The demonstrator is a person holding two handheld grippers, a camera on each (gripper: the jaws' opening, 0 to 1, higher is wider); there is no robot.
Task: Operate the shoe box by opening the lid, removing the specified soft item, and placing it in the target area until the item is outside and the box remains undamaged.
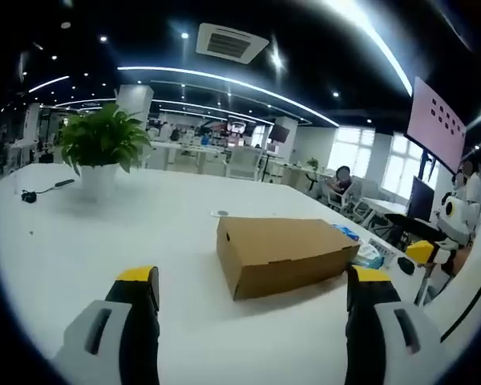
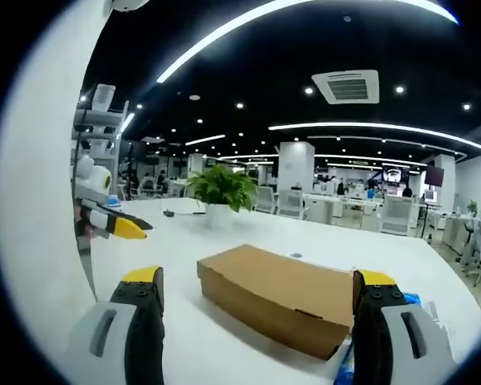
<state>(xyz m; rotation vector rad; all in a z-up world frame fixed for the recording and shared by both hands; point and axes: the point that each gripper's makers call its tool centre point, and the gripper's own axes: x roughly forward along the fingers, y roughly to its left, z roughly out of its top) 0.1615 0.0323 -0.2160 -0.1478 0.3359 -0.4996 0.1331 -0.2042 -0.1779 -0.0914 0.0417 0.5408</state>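
A brown cardboard shoe box [image 1: 284, 253] lies on the white table [image 1: 104, 241] with its lid down. My left gripper [image 1: 256, 301] hovers short of it, jaws wide apart and nothing between them. In the right gripper view the same box [image 2: 276, 309] sits just beyond my right gripper [image 2: 256, 301], which is also open and holds nothing. The other gripper [image 2: 112, 223] comes in at the left of the right gripper view, and a yellow-tipped gripper [image 1: 433, 249] appears at the right edge of the left gripper view. No soft item is visible.
A potted green plant [image 1: 103, 152] stands on the far side of the table, with a black cable [image 1: 44, 191] near it. Blue-and-white packets [image 1: 361, 249] lie beside the box. A person [image 1: 337, 184] sits beyond the table, among office desks and chairs.
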